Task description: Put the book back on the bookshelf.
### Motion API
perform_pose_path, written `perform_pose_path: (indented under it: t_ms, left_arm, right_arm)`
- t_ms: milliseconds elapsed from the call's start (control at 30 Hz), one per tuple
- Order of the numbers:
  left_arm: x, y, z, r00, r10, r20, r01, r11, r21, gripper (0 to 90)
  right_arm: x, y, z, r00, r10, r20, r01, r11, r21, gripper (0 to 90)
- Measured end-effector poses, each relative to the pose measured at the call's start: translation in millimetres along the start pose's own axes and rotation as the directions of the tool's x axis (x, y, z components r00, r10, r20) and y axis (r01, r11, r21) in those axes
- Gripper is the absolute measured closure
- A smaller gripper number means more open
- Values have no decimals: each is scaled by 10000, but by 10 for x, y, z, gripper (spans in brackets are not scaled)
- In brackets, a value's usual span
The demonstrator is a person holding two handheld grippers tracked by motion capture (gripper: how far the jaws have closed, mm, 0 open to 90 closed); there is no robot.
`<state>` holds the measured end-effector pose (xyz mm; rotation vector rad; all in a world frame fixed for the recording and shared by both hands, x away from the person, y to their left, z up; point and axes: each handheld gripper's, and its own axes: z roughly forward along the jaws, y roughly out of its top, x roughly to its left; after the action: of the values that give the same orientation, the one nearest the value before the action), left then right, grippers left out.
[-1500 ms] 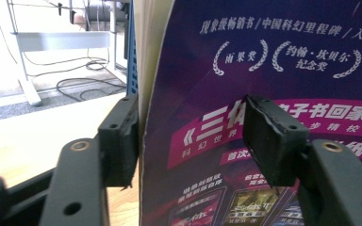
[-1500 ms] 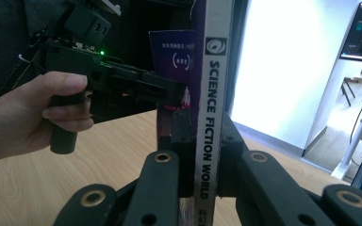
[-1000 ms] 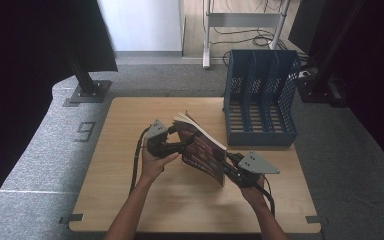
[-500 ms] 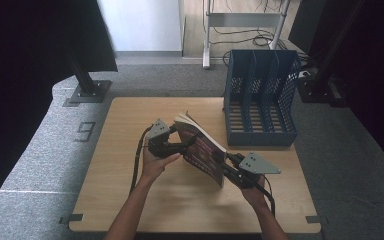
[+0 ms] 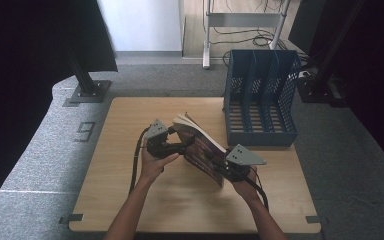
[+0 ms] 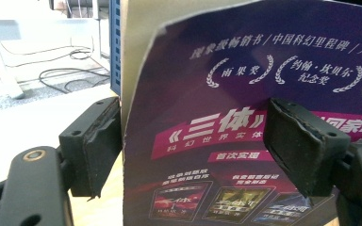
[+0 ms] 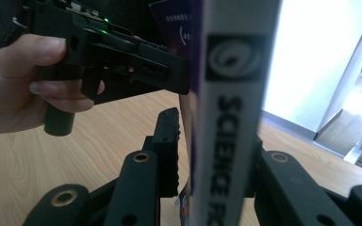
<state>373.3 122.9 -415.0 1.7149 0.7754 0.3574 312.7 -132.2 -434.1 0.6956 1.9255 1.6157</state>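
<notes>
- Gripper news first: your left gripper [image 5: 182, 146] is clamped on the book [image 5: 202, 150], one pad on each side of it. Your right gripper [image 5: 221, 167] has just been opening its jaws. The book's lower end sits between them, but the pad you can see is not pressing on it.
- Look at the book. It stands tilted over the middle of the worktop [image 5: 130, 125], near the blue file rack [image 5: 260, 95].
- It looks like a paperback, so it is likely light and a bit bendy. It may sag or swing when one gripper holds it alone.
- Grab it near the spine [image 7: 231, 117]. That is the stiffest part.
- Watch the shiny cover [image 6: 226, 94]. It could slide in the pads, so squeeze firmly.
- Stay away from the thin page edges. They would fan open and crumple.
</notes>
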Motion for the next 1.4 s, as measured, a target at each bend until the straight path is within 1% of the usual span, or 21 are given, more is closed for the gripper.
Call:
perform_pose_path:
  t_ms: [200,333,433,500,567,733,900,1000,1100,1200,1400]
  left_arm:
    - [4,-1,2,10000,12,-14,-12,10000,18,220]
    - [7,-2,2,10000,23,-17,-23,10000,56,219]
    - [0,-12,4,9998,107,-168,-104,9998,144,221]
    - [3,-36,-4,9995,94,-308,-89,9998,159,221]
    - [17,-68,-21,9988,109,-475,-99,9997,212,223]
    - [49,-142,-59,9974,-21,-719,45,9994,337,226]
    - [16,-196,-102,9967,105,-806,-71,9990,430,227]
    - [-27,-259,-136,9952,299,-933,-252,9984,505,228]
    - [-45,-366,-167,9935,192,-1118,-138,9987,492,230]
    - [-49,-474,-186,9926,187,-1201,-108,9978,660,229]
    - [-47,-609,-260,9938,161,-1100,-73,9968,801,222]
  right_arm:
    - [-32,32,73,9999,122,38,-123,9995,301,720]
    - [-42,29,101,9998,206,10,-206,9990,384,770]
    - [-54,28,93,9994,289,175,-295,9988,380,803]
    - [-66,25,85,9989,336,317,-348,9987,375,812]
    - [-78,23,80,9984,445,339,-457,9983,363,814]
    - [-81,20,80,9981,447,415,-462,9983,342,814]
    - [-91,18,78,9974,512,515,-529,9981,323,814]
    - [-107,18,76,9967,552,589,-572,9978,336,816]
    - [-108,19,76,9969,521,593,-542,9979,342,815]
    - [-106,19,76,9971,510,569,-531,9980,343,815]
    - [-118,19,74,9968,544,591,-565,9978,355,816]
